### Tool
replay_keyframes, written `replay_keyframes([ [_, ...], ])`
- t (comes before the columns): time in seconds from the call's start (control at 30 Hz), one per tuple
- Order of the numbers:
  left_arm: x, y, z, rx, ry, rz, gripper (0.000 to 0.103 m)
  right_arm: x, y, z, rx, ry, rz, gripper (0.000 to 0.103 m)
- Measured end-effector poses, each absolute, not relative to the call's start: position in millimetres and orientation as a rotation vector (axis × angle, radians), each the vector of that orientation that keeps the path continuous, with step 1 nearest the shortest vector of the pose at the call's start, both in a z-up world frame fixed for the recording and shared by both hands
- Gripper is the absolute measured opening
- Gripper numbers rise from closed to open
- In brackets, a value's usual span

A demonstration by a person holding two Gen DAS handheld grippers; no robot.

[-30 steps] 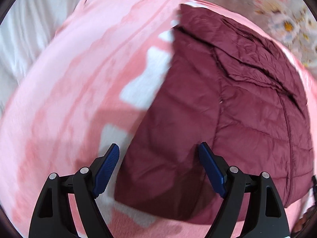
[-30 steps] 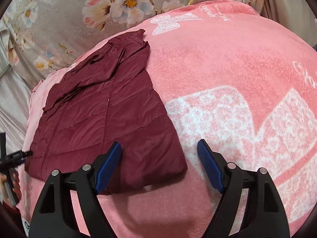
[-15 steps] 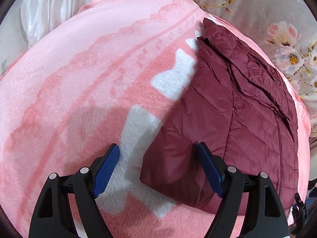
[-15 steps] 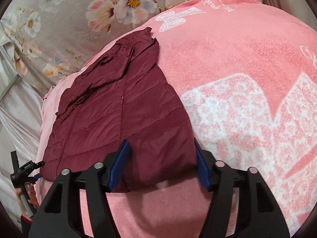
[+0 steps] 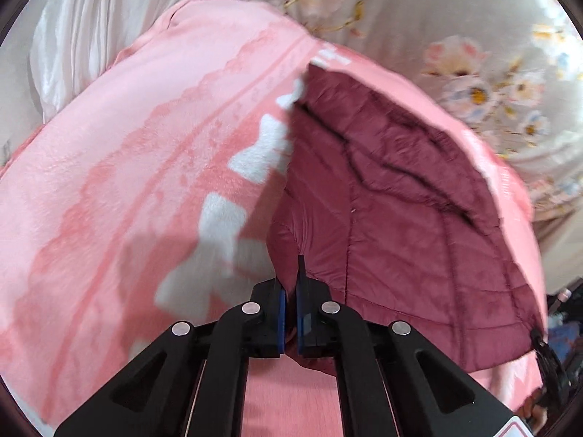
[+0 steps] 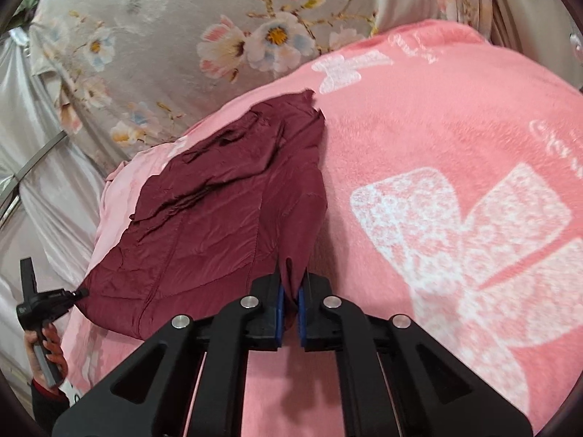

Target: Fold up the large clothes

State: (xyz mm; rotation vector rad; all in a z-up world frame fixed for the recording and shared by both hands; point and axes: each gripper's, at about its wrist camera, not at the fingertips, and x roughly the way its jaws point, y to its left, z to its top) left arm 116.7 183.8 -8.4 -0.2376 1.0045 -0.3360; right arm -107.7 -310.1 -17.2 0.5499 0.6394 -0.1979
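A maroon quilted jacket (image 5: 393, 211) lies folded lengthwise on a pink blanket (image 5: 127, 167). My left gripper (image 5: 289, 302) is shut on the jacket's near left corner and lifts it slightly. In the right wrist view the same jacket (image 6: 226, 218) stretches away to the upper left. My right gripper (image 6: 289, 302) is shut on its near right corner, with cloth bunched between the blue pads (image 6: 280, 306). The left gripper (image 6: 47, 302), held by a hand, shows at the far left, at the jacket's other corner.
The pink blanket with white bow patterns (image 6: 466, 225) covers the bed. Floral fabric (image 6: 226, 36) hangs behind it. White satin cloth (image 5: 83, 29) lies at the left. The bed edge drops off past the jacket's left side in the right wrist view.
Both grippers moved down onto the jacket's near corners and closed on them. They were open before. The corners now rise a little off the blanket.
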Motion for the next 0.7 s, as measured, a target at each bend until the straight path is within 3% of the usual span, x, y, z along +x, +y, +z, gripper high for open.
replay_keyframes([
  [0.33, 12.5, 227.8, 100.3, -0.293, 0.822, -0.462, 0.002, -223.9, -301.1, 83.3, 0.508, 0.392, -0.178, 0.004],
  [0.5, 44.1, 196.0, 129.0, -0.191, 0.745, -0.455, 0.003, -189.7, -323.2, 114.0, 0.538, 0.323, -0.151, 0.004],
  [0.7, 139.3, 150.2, 118.3, -0.093, 0.736, -0.315, 0.010, -79.5, -367.0, 104.1, 0.600, 0.331, -0.169, 0.004],
])
